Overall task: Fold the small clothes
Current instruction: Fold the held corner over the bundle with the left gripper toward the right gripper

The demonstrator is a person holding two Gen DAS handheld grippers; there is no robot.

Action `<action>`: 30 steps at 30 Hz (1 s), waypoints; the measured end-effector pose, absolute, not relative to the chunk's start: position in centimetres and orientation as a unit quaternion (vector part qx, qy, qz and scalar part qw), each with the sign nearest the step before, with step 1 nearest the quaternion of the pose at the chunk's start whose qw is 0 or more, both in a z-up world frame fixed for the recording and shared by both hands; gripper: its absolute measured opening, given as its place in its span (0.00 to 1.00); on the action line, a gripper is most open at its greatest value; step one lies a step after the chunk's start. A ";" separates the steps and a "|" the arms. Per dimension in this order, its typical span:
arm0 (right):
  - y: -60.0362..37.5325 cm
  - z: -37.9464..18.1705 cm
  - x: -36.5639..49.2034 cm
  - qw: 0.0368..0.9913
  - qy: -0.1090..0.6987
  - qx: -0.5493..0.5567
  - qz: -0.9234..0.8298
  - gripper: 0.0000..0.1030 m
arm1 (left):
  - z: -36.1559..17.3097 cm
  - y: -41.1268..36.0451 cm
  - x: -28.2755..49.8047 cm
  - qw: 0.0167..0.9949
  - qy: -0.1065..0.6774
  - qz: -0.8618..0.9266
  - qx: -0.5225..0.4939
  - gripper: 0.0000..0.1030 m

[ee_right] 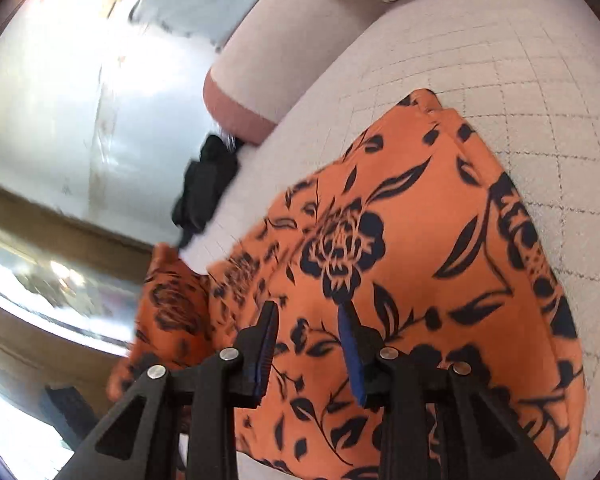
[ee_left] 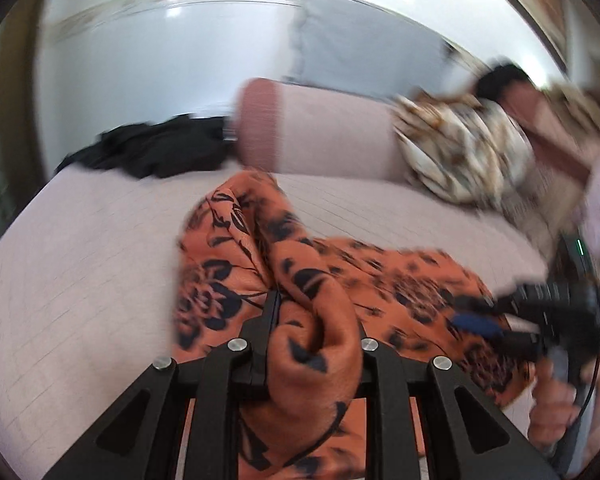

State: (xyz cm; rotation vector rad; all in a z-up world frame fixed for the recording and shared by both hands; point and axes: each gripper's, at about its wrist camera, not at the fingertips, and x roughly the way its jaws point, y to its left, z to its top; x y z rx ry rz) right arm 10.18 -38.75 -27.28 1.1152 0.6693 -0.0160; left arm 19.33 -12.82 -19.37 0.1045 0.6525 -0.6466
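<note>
On bed: left tool (ee_left: 300, 312) clamped on orange garment (ee_left: 380, 284), right finger hidden; right tool (ee_right: 308, 320) apart.

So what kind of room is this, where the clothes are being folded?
Probably a bedroom or living room at home. The orange floral garment lies on a quilted pink mattress with a matching bolster at its far edge, and a black garment lies there too.
</note>
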 end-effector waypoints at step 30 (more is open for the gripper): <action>-36.1 -26.1 25.7 0.805 0.389 0.431 0.122 0.13 | -20.9 -19.2 14.2 0.852 0.311 -0.407 0.112 0.17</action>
